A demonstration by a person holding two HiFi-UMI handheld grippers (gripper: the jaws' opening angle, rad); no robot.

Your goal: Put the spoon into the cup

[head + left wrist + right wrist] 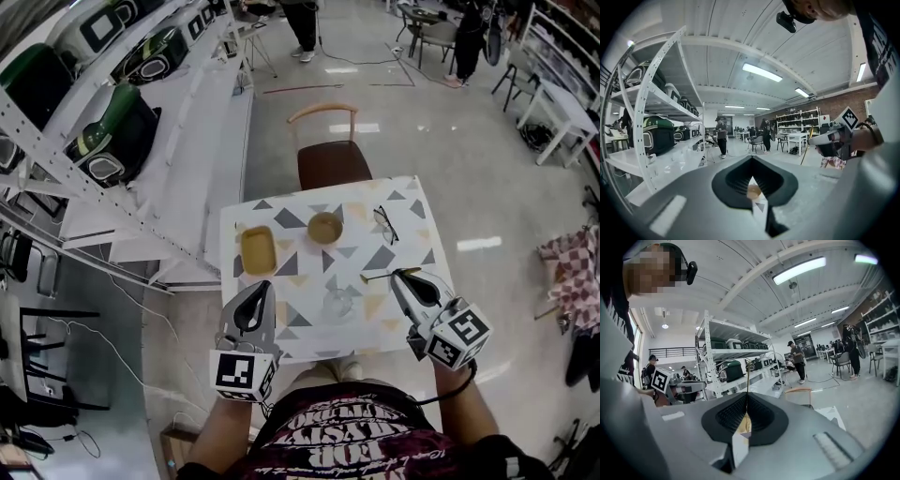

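A white shelving rack (112,141) loaded with cases is seen down the left of the head view, and beside it stands the triangle-patterned table (375,328) with a brown chair (333,161) at its far side. Only that view shows the tabletop laid out. The left gripper (264,289) is held over the near left part and the right gripper (397,277) over the near right.

A yellow dish (258,249) is seen at the far left, the brown cup (324,228) just right of it, a clear glass (337,302) nearer the person, and eyeglasses (385,223) at the far right.

The spoon (378,277) is seen as a thin level bar at the right gripper's tip, right of the glass and well apart from the cup; its bowl cannot be made out.

The grip is shown up close only in the right gripper view: the jaws are clenched on the spoon (747,378), seen there as a thin upright line. In the left gripper view the jaws are seen pressed together with nothing between them.
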